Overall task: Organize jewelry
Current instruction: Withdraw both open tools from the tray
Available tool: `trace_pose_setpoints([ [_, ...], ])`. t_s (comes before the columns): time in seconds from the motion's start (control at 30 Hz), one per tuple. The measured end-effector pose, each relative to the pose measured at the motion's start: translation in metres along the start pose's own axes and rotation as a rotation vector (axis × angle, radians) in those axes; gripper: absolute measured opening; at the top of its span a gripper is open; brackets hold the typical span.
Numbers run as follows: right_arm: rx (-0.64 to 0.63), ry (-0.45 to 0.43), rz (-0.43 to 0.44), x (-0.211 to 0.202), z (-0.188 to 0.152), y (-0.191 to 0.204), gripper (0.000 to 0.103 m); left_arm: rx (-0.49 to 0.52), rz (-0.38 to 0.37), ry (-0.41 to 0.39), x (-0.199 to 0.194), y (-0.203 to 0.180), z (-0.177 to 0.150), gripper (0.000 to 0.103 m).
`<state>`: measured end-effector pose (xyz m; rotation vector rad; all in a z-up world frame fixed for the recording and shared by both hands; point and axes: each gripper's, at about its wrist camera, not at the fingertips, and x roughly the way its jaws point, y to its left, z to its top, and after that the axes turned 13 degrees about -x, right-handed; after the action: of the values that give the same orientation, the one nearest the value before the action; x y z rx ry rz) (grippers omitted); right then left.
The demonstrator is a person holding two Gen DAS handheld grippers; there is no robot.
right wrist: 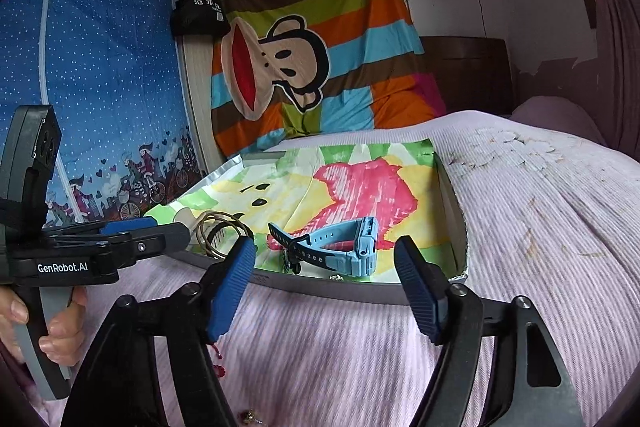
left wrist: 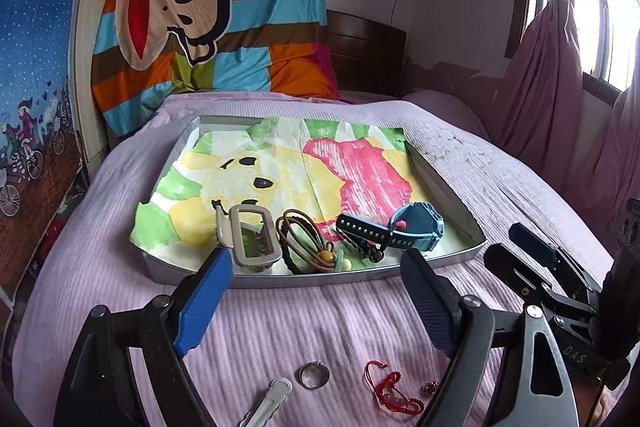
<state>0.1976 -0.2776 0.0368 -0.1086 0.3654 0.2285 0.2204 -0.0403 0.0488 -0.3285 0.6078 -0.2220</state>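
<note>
Left gripper (left wrist: 316,263) is standing wide open with nothing between its blue pads, hovering over the bed (left wrist: 280,323) just short of the tray (left wrist: 440,187). Right gripper (right wrist: 325,259) is likewise gaping and holding nothing, facing the tray's near edge. Along the tray's front are lying a grey hair clip (left wrist: 250,239), brown hair ties (left wrist: 304,239) and a blue watch (left wrist: 416,223), all resting on a painted paper sheet (left wrist: 360,167). Outside the tray, a ring (left wrist: 315,375), a red cord bracelet (left wrist: 390,387), a small stud (left wrist: 431,387) and a silver clip (left wrist: 268,403) are lying on the bedspread beneath the left gripper. A hand (right wrist: 60,331) is gripping the left gripper's handle.
</note>
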Motion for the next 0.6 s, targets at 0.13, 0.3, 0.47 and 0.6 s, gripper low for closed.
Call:
trace_pose_setpoints([
  [0.13, 0.004, -0.051, -0.014, -0.02, -0.002, 0.0, 0.086, -0.002, 0.015, -0.086, -0.02, 0.004, -0.007, 0.103],
  [0.3, 0.002, -0.096, -0.016, -0.042, -0.009, 0.004, 0.1, 0.006, 0.032, -0.122, -0.035, 0.009, -0.016, 0.103],
  [0.47, -0.023, -0.112, -0.011, -0.056, -0.015, 0.012, 0.102, 0.035, 0.058, -0.131, -0.047, 0.016, -0.028, 0.103],
  [0.6, -0.051, -0.114, -0.002, -0.066, -0.02, 0.02, 0.102, 0.069, 0.075, -0.121, -0.057, 0.023, -0.039, 0.103],
])
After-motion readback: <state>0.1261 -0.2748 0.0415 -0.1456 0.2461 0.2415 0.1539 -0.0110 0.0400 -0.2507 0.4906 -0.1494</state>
